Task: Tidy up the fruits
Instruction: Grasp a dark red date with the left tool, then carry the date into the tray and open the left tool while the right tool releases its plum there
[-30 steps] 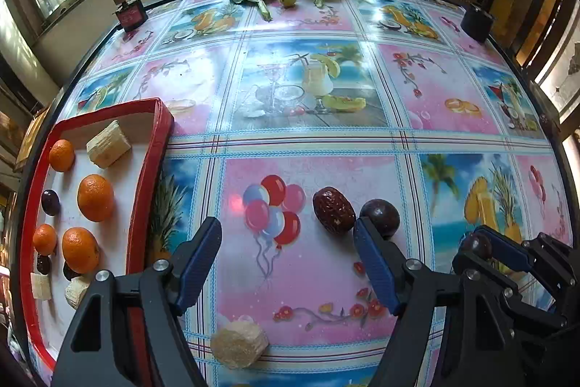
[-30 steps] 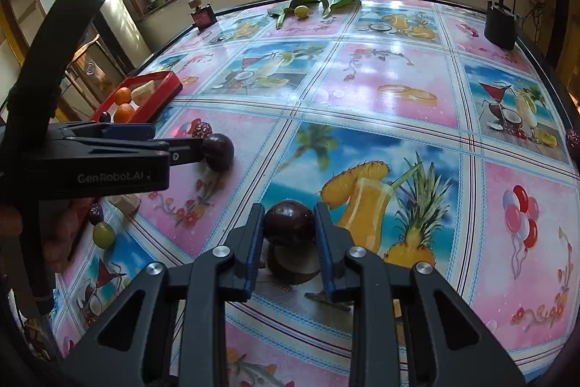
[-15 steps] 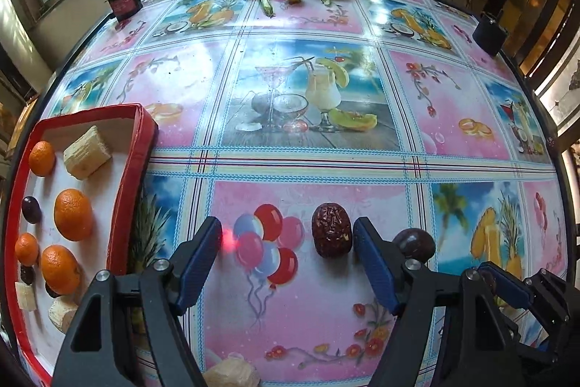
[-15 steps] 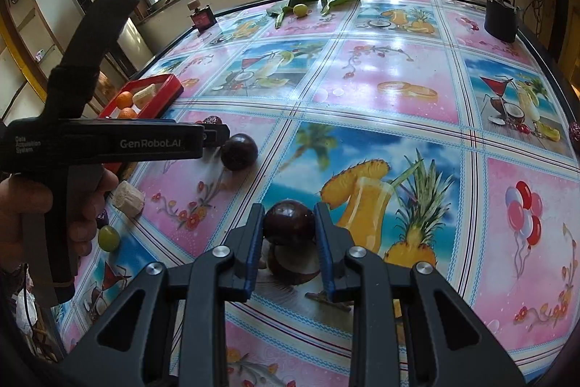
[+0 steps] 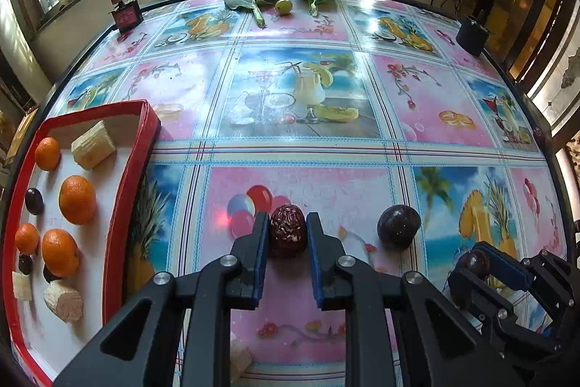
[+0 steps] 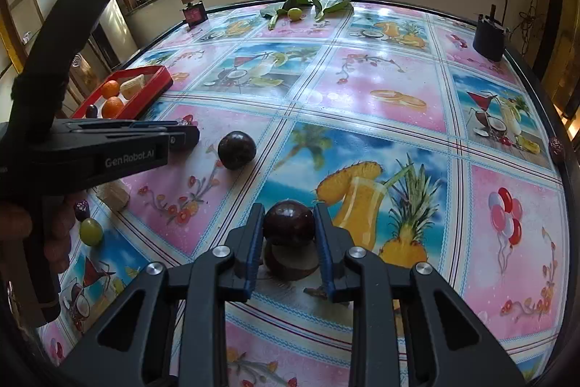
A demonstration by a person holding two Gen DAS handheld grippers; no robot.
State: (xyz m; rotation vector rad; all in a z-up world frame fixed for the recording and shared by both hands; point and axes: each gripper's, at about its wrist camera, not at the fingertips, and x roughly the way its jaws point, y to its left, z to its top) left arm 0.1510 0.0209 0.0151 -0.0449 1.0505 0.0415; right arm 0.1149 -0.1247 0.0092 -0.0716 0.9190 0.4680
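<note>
- Left claw (image 5: 288, 230) clamped on the wrinkled red date (image 5: 288, 235), down at the desk (image 5: 427, 97) surface.
- Right claw (image 6: 289, 228) gripping a dark round fruit (image 6: 288, 222), raised clear of the desk, shadow below.
- Second dark fruit (image 5: 398, 229) loose on desk, just right of the date.
- Red tray (image 5: 145, 140) at left: oranges (image 5: 77, 199), pale chunks, small dark fruits inside.

Right gripper (image 6: 289, 223) clamped on a dark round fruit (image 6: 289, 222), held just above the printed tablecloth (image 6: 380, 86). Second dark fruit (image 6: 236, 150) lies farther off, to the left. Left gripper (image 6: 181, 136) reaches in from the left edge, side-on, jaw state unclear. Red tray (image 6: 156, 86) far left holds oranges (image 6: 112, 106). Green grape (image 6: 90, 231) near left.
</note>
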